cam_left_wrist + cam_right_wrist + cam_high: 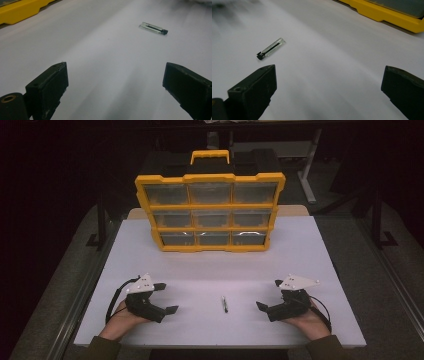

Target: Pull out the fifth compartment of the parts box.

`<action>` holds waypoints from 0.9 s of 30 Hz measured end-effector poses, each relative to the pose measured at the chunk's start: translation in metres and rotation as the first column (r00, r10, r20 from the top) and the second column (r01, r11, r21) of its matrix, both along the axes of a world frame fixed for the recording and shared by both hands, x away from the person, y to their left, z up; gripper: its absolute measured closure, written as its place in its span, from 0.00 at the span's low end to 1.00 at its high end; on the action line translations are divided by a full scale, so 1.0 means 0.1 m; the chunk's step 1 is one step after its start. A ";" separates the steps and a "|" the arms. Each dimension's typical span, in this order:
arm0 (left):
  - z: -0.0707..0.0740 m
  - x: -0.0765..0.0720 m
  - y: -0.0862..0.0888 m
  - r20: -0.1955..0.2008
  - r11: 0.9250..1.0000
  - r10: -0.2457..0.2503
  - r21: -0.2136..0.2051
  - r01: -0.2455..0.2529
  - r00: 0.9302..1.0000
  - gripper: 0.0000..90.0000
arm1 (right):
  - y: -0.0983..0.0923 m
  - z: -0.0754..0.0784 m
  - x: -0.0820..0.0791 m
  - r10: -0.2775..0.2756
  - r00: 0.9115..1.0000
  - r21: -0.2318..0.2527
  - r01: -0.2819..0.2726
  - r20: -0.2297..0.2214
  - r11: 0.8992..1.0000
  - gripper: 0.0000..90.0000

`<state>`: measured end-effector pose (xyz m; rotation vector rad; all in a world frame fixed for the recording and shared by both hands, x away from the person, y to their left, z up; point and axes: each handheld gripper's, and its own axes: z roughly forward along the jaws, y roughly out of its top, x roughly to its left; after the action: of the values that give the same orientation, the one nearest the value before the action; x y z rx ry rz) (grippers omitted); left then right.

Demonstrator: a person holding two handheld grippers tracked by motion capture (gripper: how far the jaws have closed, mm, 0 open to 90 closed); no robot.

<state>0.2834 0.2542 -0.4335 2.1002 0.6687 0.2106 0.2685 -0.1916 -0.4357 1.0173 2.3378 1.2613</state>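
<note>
A small clear tube with a black cap lies flat on the white table, between my two grippers. It shows at the upper right in the left gripper view and at the upper left in the right gripper view. My left gripper rests near the front left, open, jaws wide with nothing between them. My right gripper rests near the front right, open and empty too. Both point inward toward the tube, a short way from it.
A yellow organizer case with clear drawers and a top handle stands upright at the back middle of the white table. Its yellow base edge shows in the left gripper view and the right gripper view. Dark floor surrounds the table.
</note>
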 end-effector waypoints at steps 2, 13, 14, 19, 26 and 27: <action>0.00 -0.01 0.00 -0.001 1.000 0.004 -0.012 -0.004 1.000 0.07 | 0.00 0.00 0.01 0.001 1.000 0.001 -0.001 0.002 1.000 0.00; -0.01 0.02 0.00 0.002 1.000 0.013 -0.020 -0.013 1.000 0.00 | -0.02 0.00 0.04 -0.017 1.000 0.029 0.017 -0.003 0.999 0.00; -0.01 0.02 -0.01 -0.001 1.000 0.016 -0.025 -0.016 1.000 0.00 | -0.02 0.00 0.05 -0.019 1.000 0.023 0.019 0.001 1.000 0.00; 0.00 0.04 -0.01 -0.005 0.999 0.019 -0.046 -0.019 1.000 0.00 | 0.02 0.02 0.07 -0.002 1.000 0.011 0.002 0.016 1.000 0.00; 0.00 0.06 -0.03 -0.005 0.999 0.024 -0.047 -0.024 1.000 0.00 | 0.03 0.01 0.12 0.006 1.000 0.019 -0.006 0.019 1.000 0.00; 0.01 0.05 -0.03 0.000 0.999 0.027 -0.047 -0.027 1.000 0.00 | 0.03 0.02 0.12 0.003 1.000 0.026 -0.003 0.019 1.000 0.00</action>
<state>0.2886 0.2514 -0.4327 2.0468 0.6954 0.2083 0.2807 -0.1887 -0.4340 1.0064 2.3153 1.3003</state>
